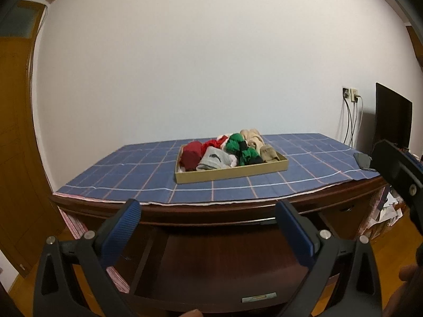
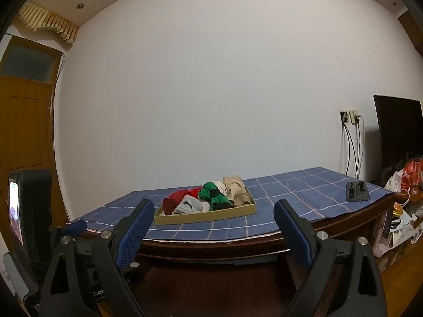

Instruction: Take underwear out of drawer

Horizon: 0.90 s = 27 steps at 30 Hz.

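Observation:
A shallow cardboard drawer tray (image 1: 232, 173) (image 2: 206, 216) sits mid-table on a blue checked cloth. It holds rolled underwear: dark red (image 1: 191, 155), grey with a black logo (image 1: 214, 159) (image 2: 189, 206), green and black (image 1: 242, 149) (image 2: 214, 194), beige (image 1: 255, 137) (image 2: 235, 187). My left gripper (image 1: 207, 208) is open and empty, in front of the table edge, well short of the tray. My right gripper (image 2: 214, 208) is open and empty, also in front of the table. The right gripper's body shows in the left wrist view (image 1: 396, 169).
The dark wooden desk (image 1: 211, 214) has a kneehole below. A black phone (image 2: 357, 191) (image 1: 363, 161) lies at the cloth's right edge. A dark monitor (image 2: 399, 137), wall sockets with cables (image 2: 351, 117) and cluttered bags (image 2: 407, 185) are at right. A wooden door (image 1: 13, 132) is at left.

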Available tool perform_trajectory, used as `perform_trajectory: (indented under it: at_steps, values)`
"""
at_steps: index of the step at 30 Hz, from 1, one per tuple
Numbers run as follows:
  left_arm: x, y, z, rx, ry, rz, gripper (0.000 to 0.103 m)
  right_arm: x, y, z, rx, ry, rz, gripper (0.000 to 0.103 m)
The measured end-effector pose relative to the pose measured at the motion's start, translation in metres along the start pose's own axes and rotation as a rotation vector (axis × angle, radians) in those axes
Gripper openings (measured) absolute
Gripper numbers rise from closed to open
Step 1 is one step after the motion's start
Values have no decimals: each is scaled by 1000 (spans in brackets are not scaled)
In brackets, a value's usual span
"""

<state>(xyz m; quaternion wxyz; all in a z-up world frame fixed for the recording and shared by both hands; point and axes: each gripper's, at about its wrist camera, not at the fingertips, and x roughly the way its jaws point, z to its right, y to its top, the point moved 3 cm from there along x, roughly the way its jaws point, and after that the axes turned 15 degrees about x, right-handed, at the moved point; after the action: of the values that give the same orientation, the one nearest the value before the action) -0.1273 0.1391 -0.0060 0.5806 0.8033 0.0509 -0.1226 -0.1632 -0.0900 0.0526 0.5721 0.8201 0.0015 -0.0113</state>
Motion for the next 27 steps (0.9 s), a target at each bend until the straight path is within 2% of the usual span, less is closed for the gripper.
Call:
perform_trajectory:
  at_steps: [27]
  values:
    - [-2, 2, -2, -12, -24, -10, 103, -9, 4, 1, 11, 3, 17, 94]
